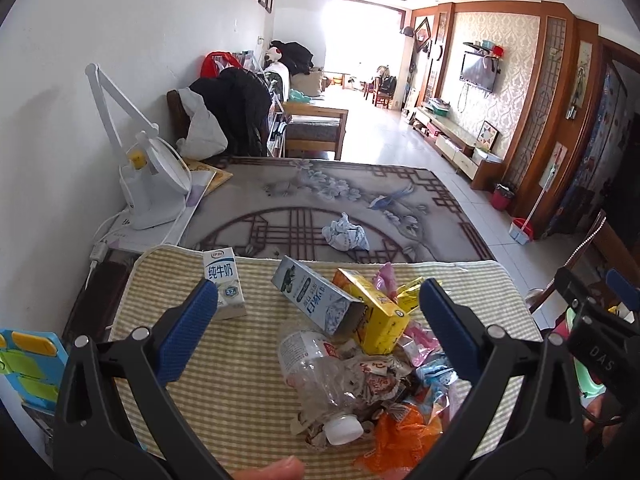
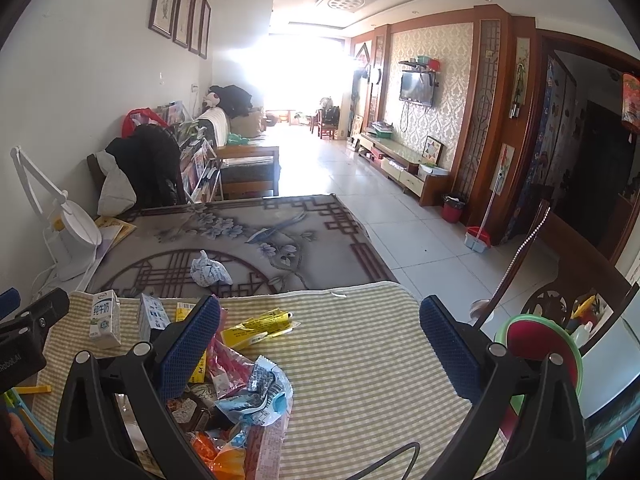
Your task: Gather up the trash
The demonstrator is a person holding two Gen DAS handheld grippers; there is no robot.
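Counting your trash: one upright white milk carton (image 1: 225, 288), one tipped blue-white carton (image 1: 316, 300), one yellow box (image 1: 380, 320), one crushed clear bottle (image 1: 316, 384), all on the checked yellow mat (image 2: 360, 360). Its right half lies bare. Your left gripper (image 1: 320, 320) and right gripper (image 2: 320, 344) hang spread wide, empty.

A heap of trash sits toward the near edge of the striped mat (image 1: 248, 380): a crushed clear plastic bottle (image 1: 316, 376) lying on its side, a blue-and-white carton (image 1: 316, 300) tipped over a yellow box (image 1: 380, 320), and crumpled wrappers (image 2: 256, 392). A small milk carton (image 1: 225, 284) stands upright near the mat's far left corner, and a crumpled white wad (image 1: 346, 234) lies apart beyond the mat's far edge.
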